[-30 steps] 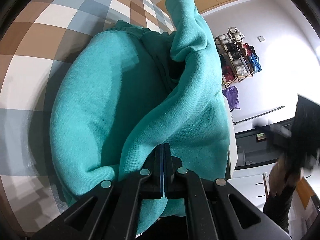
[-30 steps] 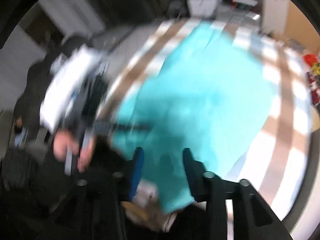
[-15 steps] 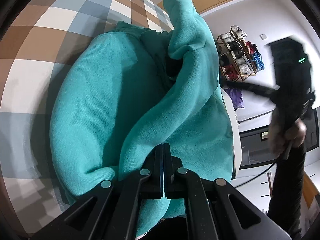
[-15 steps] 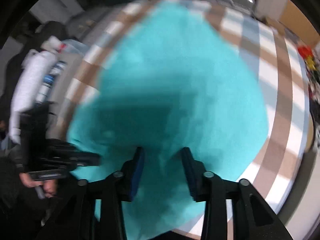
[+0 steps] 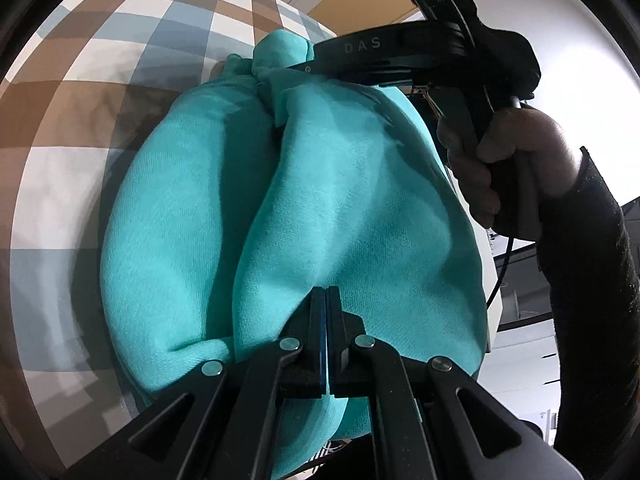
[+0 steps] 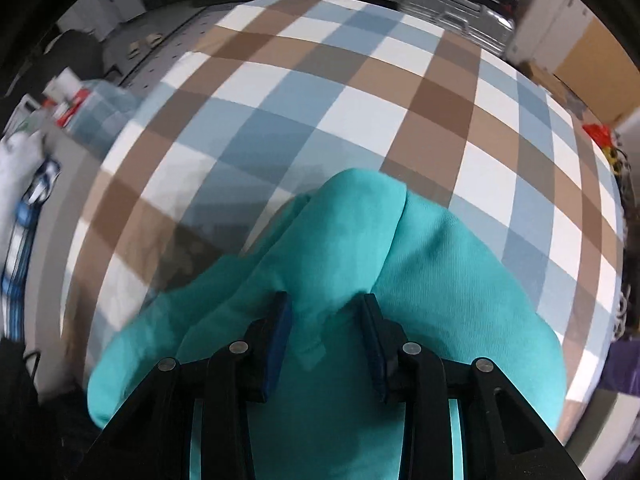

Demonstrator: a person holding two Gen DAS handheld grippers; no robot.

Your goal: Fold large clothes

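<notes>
A large teal garment (image 5: 360, 200) lies bunched on a bed with a brown, blue and white plaid cover (image 5: 80, 160). My left gripper (image 5: 326, 292) is shut on a raised fold at the garment's near edge. Seen from the left wrist, my right gripper (image 5: 304, 60) comes in from the upper right onto the far bunched end, with a person's hand (image 5: 500, 152) on its handle. The right wrist view looks steeply down: my right gripper (image 6: 326, 312) has a thick ridge of the teal garment (image 6: 460, 300) filling the gap between its blue pads, which press on it.
The plaid cover (image 6: 320, 100) stretches away beyond the garment. A silver suitcase (image 6: 468, 12) and white cabinets stand past the far edge. Clutter and white cloth (image 6: 24, 160) lie off the left side. A dark sleeve (image 5: 592, 280) fills the right of the left wrist view.
My right gripper has swung in and come down onto the garment's far end, taking a fold between its fingers. The left gripper has stayed shut on its fold in the same place.
</notes>
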